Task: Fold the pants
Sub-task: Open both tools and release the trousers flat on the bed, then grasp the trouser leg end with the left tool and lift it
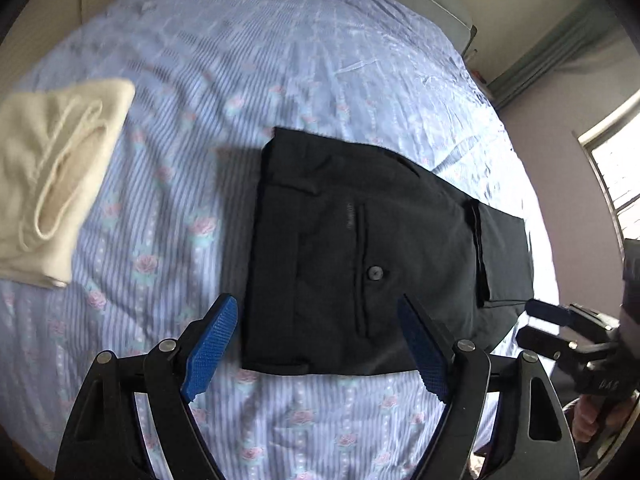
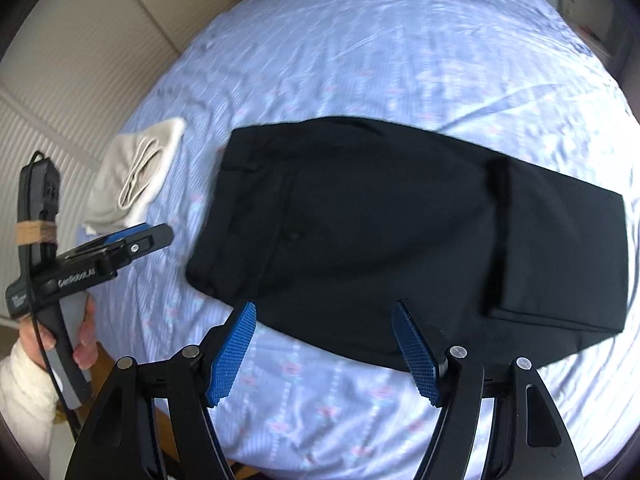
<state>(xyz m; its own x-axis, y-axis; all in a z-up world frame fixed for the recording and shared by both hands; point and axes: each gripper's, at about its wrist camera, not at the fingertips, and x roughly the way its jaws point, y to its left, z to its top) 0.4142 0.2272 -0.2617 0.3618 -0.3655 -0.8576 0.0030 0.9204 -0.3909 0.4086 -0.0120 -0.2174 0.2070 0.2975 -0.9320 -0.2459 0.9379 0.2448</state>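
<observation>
On the bed (image 1: 320,40), with its blue striped rose-print sheet, I count one pair of black pants (image 1: 352,248), folded into a flat stack, and one folded cream garment (image 1: 52,184) lying well apart off to one side. I've got two hand-held grippers: the left hand-held gripper (image 1: 318,354) has its jaws wide apart with nothing in them, hovering over the near edge of the pants, and the right hand-held gripper (image 2: 324,354) is the same deal, spread wide and empty. Plenty of bare sheet beyond the pants and between the two garments; the near bed edge sits right under the fingers. One trouser end pokes out past the top fold on the window side. Both views are motion-blurred, so the pocket button (image 1: 375,273) only reads clearly from the left wrist. The cream garment is cut off by the left view's edge.
</observation>
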